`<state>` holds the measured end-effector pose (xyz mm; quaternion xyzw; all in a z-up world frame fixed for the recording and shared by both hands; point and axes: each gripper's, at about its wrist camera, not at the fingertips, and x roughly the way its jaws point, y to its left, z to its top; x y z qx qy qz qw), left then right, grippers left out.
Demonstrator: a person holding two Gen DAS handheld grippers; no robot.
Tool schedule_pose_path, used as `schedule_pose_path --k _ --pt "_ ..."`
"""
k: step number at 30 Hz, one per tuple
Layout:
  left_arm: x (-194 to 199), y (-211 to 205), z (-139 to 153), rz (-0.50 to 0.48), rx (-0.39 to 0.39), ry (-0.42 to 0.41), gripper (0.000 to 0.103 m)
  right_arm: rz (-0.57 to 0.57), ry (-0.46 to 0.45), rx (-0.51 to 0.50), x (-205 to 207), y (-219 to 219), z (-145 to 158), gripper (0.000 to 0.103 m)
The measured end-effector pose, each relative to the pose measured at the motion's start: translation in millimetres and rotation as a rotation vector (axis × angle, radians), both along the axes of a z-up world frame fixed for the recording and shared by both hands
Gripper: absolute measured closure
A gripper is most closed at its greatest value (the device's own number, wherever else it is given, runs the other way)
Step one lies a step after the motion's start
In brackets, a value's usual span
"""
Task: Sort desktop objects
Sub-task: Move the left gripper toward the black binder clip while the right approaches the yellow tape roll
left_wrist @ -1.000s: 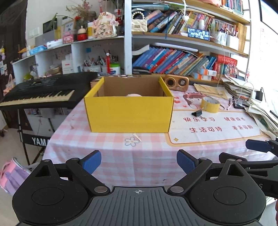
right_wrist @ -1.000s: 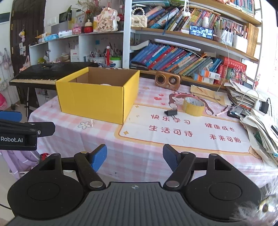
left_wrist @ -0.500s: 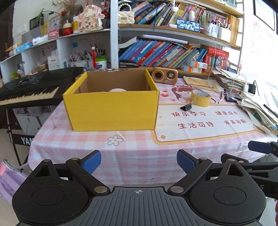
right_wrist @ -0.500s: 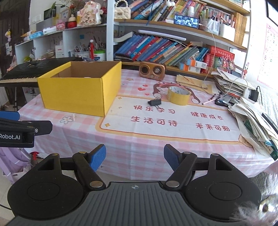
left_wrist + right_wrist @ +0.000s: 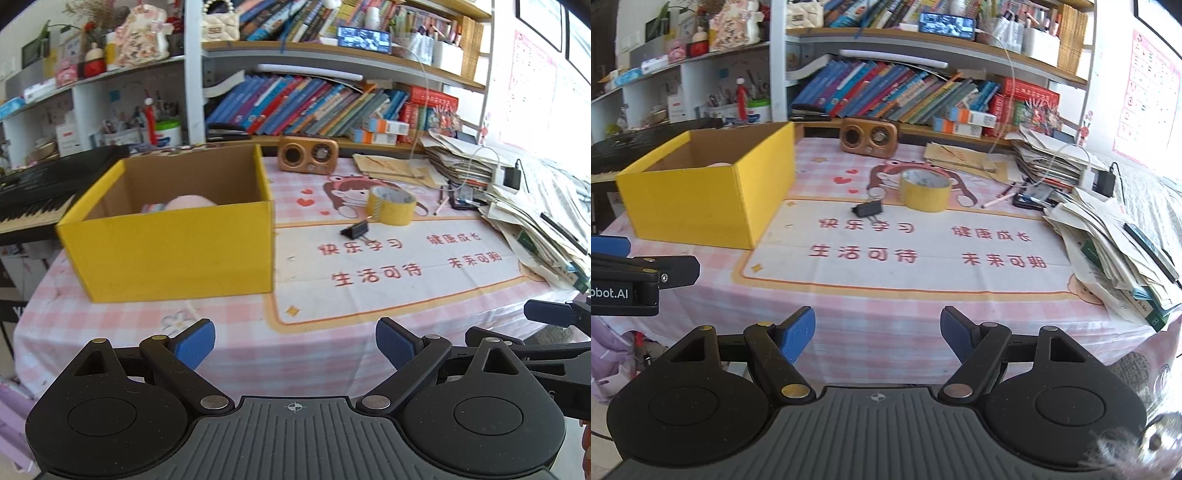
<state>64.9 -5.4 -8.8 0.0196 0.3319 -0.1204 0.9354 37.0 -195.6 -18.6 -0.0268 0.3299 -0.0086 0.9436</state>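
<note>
An open yellow cardboard box (image 5: 173, 247) (image 5: 701, 199) stands on the left of the pink checked table, with something pink and soft (image 5: 188, 202) inside it. A roll of yellow tape (image 5: 392, 205) (image 5: 925, 190) and a black binder clip (image 5: 355, 229) (image 5: 867, 209) lie on the white printed mat (image 5: 388, 269) (image 5: 905, 251). My left gripper (image 5: 293, 341) is open and empty, short of the table's near edge. My right gripper (image 5: 877, 332) is open too, nothing between its blue pads, also short of the edge. Each gripper shows at the side of the other's view.
A wooden speaker (image 5: 308, 153) (image 5: 868, 134) stands at the back by shelves of books. Stacked papers (image 5: 535, 221) (image 5: 1115, 236), pens and a charger crowd the right side. A black keyboard (image 5: 33, 195) stands left of the table.
Both grippers have moved closer to the table and swung right, so the mat, tape and clip sit larger and more central. The right jaws stand slightly wider.
</note>
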Motion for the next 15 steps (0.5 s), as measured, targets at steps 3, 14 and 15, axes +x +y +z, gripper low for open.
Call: schedule_pose_path --k 3,14,15 --pt "10 -13 -2 -0.015 -0.002 0.007 0.007 -0.016 0.01 -0.001 8 -13 -1 0.029" --pt "47 -59 -9 -0.048 -0.002 0.042 0.007 -0.042 0.051 -0.002 45 -59 -7 0.029" --pt "51 -64 -10 -0.048 -0.001 0.046 0.007 -0.042 0.054 -0.001 49 -64 -8 0.029"
